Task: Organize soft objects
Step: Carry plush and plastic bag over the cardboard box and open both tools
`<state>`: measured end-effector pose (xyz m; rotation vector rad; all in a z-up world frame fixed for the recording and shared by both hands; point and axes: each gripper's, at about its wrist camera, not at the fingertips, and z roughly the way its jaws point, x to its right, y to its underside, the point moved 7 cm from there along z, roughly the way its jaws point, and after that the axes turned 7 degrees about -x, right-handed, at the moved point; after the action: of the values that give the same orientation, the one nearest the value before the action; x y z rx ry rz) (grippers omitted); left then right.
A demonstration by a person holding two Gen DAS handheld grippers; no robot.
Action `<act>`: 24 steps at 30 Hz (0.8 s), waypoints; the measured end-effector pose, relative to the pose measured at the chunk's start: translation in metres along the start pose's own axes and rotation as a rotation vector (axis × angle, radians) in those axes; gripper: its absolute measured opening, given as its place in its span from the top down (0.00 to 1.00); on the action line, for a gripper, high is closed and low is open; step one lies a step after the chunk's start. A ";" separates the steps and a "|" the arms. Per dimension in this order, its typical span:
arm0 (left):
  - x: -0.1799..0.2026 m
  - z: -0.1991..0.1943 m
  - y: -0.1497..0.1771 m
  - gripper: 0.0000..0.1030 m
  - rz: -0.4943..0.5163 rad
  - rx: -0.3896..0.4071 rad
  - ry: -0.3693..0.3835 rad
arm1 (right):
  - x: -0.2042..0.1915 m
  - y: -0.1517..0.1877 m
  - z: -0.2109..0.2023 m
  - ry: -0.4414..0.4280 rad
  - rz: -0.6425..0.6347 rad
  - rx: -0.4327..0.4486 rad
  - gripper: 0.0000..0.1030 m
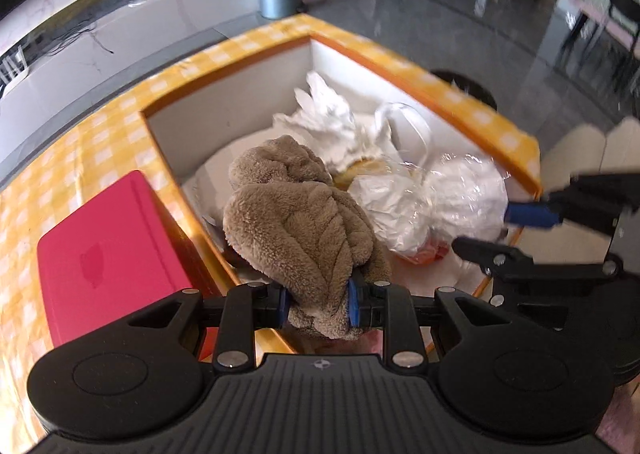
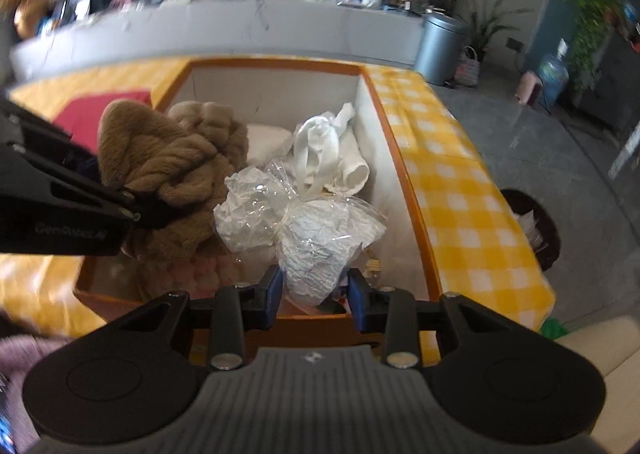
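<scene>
My left gripper [image 1: 318, 304] is shut on a brown fluffy cloth [image 1: 296, 213] and holds it over the near corner of the orange box [image 1: 420, 73]. The cloth also shows in the right wrist view [image 2: 168, 157]. My right gripper [image 2: 314, 294] is shut on a clear plastic bag of crumpled white paper [image 2: 316, 250], held over the box's near edge; the bag also shows in the left wrist view [image 1: 452, 205]. White plastic bags [image 1: 332, 121] and a white cloth [image 2: 352, 161] lie inside the box.
The box stands on a table with a yellow checked cloth [image 2: 460, 181]. A red flat box [image 1: 108, 250] lies left of it. A dark basket [image 2: 532, 225] stands on the floor to the right, a grey bin [image 2: 440, 49] farther back.
</scene>
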<state>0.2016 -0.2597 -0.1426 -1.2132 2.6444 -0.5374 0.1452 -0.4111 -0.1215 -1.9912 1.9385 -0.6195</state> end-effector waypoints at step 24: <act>-0.008 -0.025 -0.018 0.79 -0.046 0.072 0.081 | 0.014 -0.027 -0.011 -0.122 0.021 -0.073 0.58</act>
<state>0.2115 -0.2579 -0.1123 -1.2597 2.6435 -0.6978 0.1632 -0.4230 -0.0967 -1.9989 1.9319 -0.4170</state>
